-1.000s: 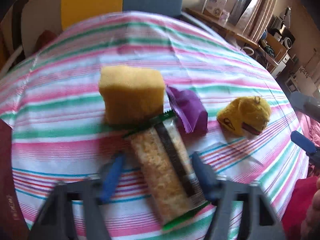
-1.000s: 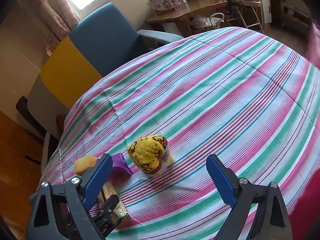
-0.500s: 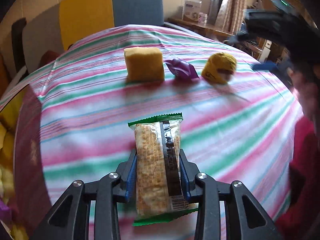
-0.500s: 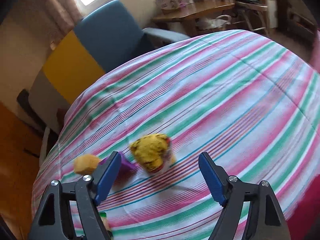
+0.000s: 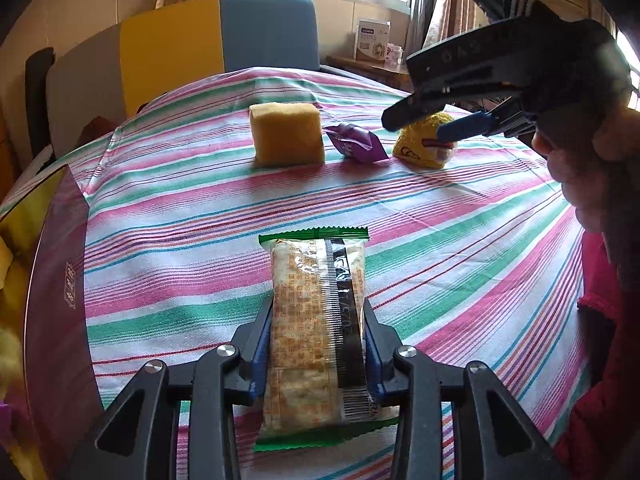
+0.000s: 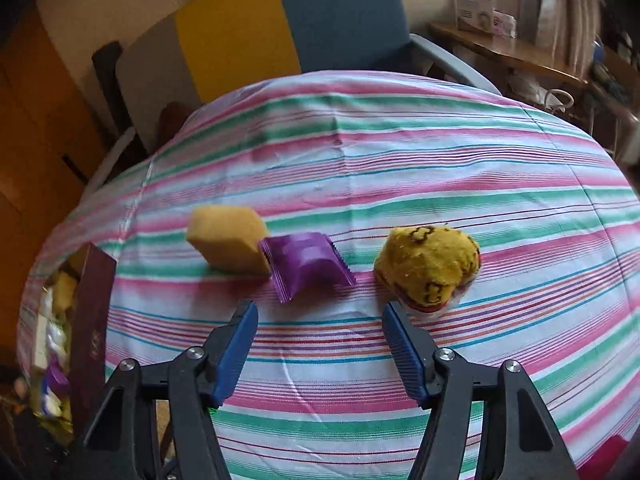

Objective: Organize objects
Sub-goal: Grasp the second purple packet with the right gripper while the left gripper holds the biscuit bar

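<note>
My left gripper [image 5: 318,320] is shut on a green-edged cracker packet [image 5: 316,280], which it holds lengthwise above the striped tablecloth [image 5: 180,208]; its jaws are opening slightly with the packet still between the pads. Further back lie a yellow sponge [image 5: 286,134], a purple packet [image 5: 356,142] and a yellow plush toy [image 5: 420,148]. My right gripper [image 6: 319,316] hangs just short of the purple packet [image 6: 306,266], between the sponge [image 6: 228,236] and the plush toy [image 6: 430,268]. Its jaws are closing with nothing between them. In the left wrist view, the right gripper [image 5: 434,122] sits over the toy.
A maroon box [image 5: 60,300] with yellow and purple items inside stands at the table's left edge, also visible as the box [image 6: 92,320]. A yellow and blue chair [image 5: 220,36] stands behind the table. A person's hand [image 5: 592,168] and red sleeve fill the right side.
The left gripper closed on the cracker packet and drew it back from the sponge. The right gripper rolled and shifted left toward the purple packet, its jaws narrowing.
</note>
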The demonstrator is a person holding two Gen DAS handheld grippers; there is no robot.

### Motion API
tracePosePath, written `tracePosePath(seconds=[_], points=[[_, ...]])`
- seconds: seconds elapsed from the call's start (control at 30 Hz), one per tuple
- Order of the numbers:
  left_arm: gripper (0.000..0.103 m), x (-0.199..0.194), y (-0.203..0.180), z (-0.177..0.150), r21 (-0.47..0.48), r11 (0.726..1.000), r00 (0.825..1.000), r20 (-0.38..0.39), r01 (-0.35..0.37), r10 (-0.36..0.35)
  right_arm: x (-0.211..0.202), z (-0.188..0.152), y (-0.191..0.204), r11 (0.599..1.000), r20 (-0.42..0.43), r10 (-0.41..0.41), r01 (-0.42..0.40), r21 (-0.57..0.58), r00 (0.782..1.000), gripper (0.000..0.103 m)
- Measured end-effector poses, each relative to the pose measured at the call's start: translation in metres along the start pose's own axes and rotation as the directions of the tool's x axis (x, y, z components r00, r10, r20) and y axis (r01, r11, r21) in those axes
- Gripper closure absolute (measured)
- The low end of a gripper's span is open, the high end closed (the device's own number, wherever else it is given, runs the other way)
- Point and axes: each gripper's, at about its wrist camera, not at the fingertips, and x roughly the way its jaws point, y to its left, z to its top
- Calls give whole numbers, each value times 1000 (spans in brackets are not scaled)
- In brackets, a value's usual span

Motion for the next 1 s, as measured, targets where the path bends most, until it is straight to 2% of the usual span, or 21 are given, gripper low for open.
tracePosePath(seconds=[0.3,0.43,0.6,0.73,0.77,0.8,0.83,0.9,0.93,1.0], points=[[64,-2,3,-2,-15,1000,1000,6,21,-20,8,-1,6,998,-19,-56,55,-43,998,37],[64,-2,6,-2,-24,999,999,6,34,-34,9,1,24,991,-17,-63,61,-118,998,37],[64,-2,8,-2,-34,998,999,7,44,-44,35,14,54,942,-24,-175,160,-295,984,38],[64,-2,10,-2,-36,998,999,8,49,-48,68,27,61,900,-34,-261,230,-371,965,38],[64,-2,11,-2,-37,998,999,8,50,-50,77,29,59,891,-42,-279,242,-384,959,44],[64,-2,11,-2,-39,998,999,9,52,-52,85,30,57,884,-56,-296,252,-393,953,57],[64,-1,12,-1,-41,998,998,9,55,-54,92,31,52,882,-77,-319,266,-390,945,66],[64,0,12,-1,-39,998,999,10,52,-52,81,33,48,916,-71,-252,214,-339,965,69],[64,0,12,-1,-38,998,999,11,51,-51,72,32,49,923,-60,-221,189,-336,973,73],[64,0,12,-1,-40,998,999,11,53,-53,57,23,55,920,-66,-191,155,-361,979,73]])
